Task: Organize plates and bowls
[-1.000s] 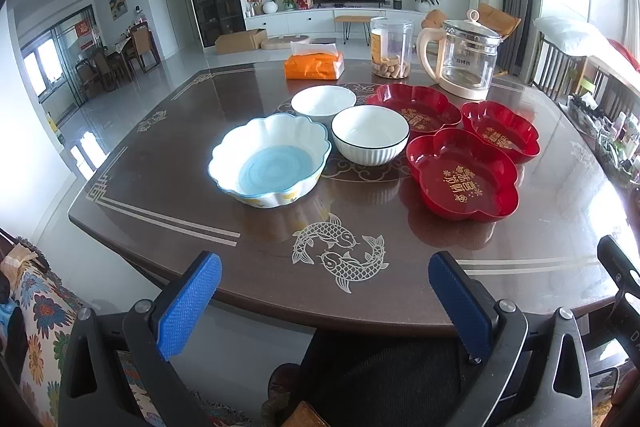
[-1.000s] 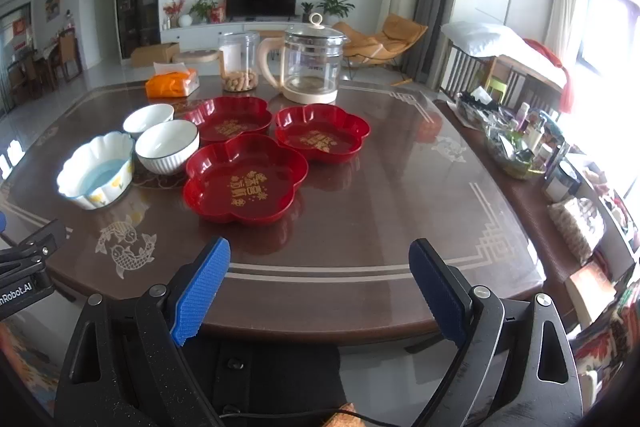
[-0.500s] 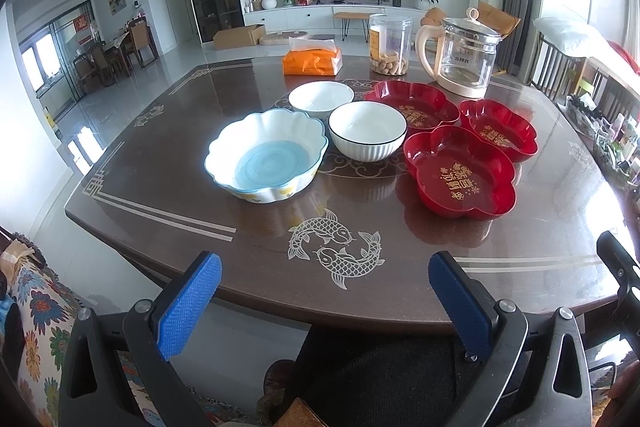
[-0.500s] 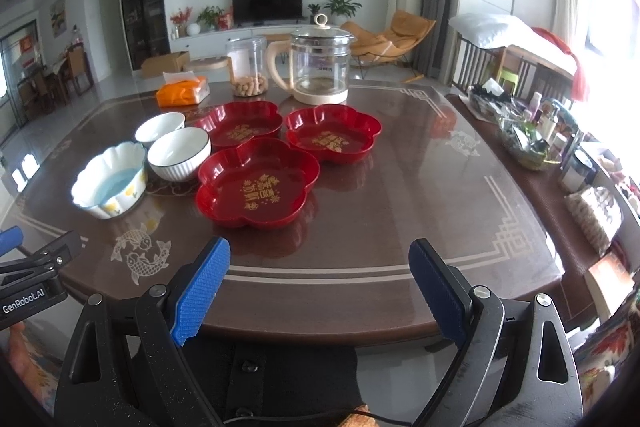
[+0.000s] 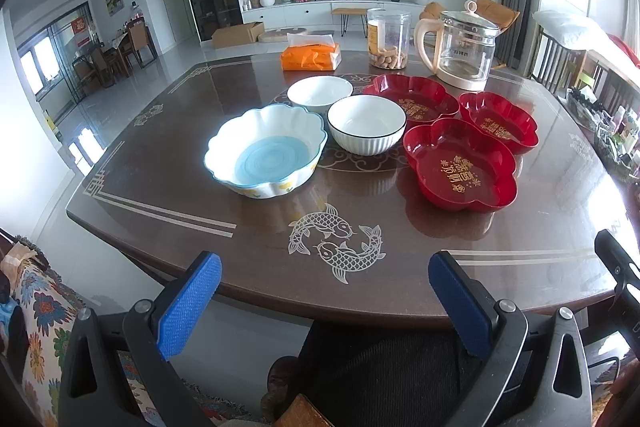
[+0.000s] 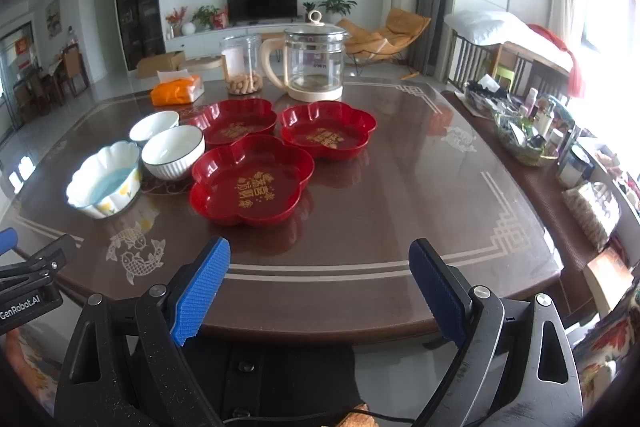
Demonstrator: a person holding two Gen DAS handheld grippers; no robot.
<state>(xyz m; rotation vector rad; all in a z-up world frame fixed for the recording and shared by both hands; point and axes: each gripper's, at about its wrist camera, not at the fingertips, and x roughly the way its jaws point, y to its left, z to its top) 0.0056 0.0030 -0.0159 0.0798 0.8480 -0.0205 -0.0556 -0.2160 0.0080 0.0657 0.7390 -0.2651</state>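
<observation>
On the dark table [image 5: 168, 211] stand three red flower-shaped plates: the nearest [image 5: 460, 163] [image 6: 252, 181], one behind it on the right [image 5: 498, 121] [image 6: 328, 131], and one further back [image 5: 412, 99] [image 6: 236, 121]. Left of them sit a scalloped bowl with a blue inside [image 5: 266, 151] [image 6: 104, 179], a white ribbed bowl [image 5: 366, 125] [image 6: 174, 153] and a smaller white bowl [image 5: 320, 93] [image 6: 154, 123]. My left gripper [image 5: 324, 297] and right gripper [image 6: 318, 287] hang open at the table's near edge, both holding nothing.
At the back of the table are an orange tissue pack [image 5: 310, 57], a clear jar with snacks [image 5: 389, 45] and a glass kettle [image 5: 464, 53] [image 6: 314, 61]. A cluttered side shelf [image 6: 532, 131] runs along the right. A floral cushion [image 5: 36, 311] lies at lower left.
Both grippers have risen and tilted slightly, so the dishes sit a little lower and closer in view. Nothing on the table has moved.
</observation>
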